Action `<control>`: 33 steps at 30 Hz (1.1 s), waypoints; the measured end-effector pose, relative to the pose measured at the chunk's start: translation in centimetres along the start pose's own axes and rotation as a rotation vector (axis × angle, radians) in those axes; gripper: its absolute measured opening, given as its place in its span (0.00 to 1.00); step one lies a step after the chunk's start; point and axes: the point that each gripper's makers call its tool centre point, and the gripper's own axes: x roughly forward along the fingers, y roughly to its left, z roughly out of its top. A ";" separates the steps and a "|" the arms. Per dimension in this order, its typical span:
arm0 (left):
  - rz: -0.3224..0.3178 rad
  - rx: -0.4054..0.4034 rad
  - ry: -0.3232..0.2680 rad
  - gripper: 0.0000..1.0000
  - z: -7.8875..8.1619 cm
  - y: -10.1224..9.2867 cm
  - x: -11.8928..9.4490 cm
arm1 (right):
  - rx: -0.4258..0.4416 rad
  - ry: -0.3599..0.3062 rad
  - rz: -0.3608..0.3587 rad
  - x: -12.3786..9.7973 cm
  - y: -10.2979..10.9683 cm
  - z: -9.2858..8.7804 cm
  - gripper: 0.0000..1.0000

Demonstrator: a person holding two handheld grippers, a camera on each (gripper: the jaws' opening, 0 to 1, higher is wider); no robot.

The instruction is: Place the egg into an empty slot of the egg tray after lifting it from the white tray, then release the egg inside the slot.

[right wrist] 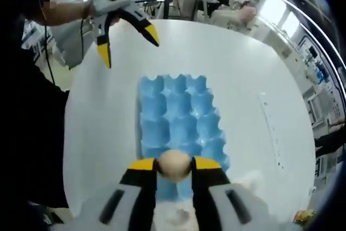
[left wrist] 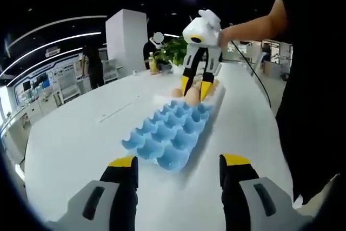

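Clearly right tool (right wrist: 174, 167) grips egg (right wrist: 174, 165) (left tool (left wrist: 178, 162) agape) over egg tray (right wrist: 178, 125).

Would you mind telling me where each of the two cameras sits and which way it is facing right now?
Left gripper view: rides the left gripper, jaws open, facing along the blue egg tray toward the right gripper; the person's arm shows.
Right gripper view: rides the right gripper, clamping the egg, facing back over the tray at the open left gripper.
Shared: tray, white table, each other's gripper.
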 end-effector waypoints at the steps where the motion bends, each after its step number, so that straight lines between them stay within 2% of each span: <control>1: 0.000 0.000 0.000 0.61 0.0 0.0 0.0 | -0.002 -0.002 0.004 0.1 0.1 0.3 0.25; 33: 0.013 -0.008 0.001 0.60 -1.0 0.8 -0.2 | -0.099 -0.039 0.094 4.0 1.6 6.3 0.25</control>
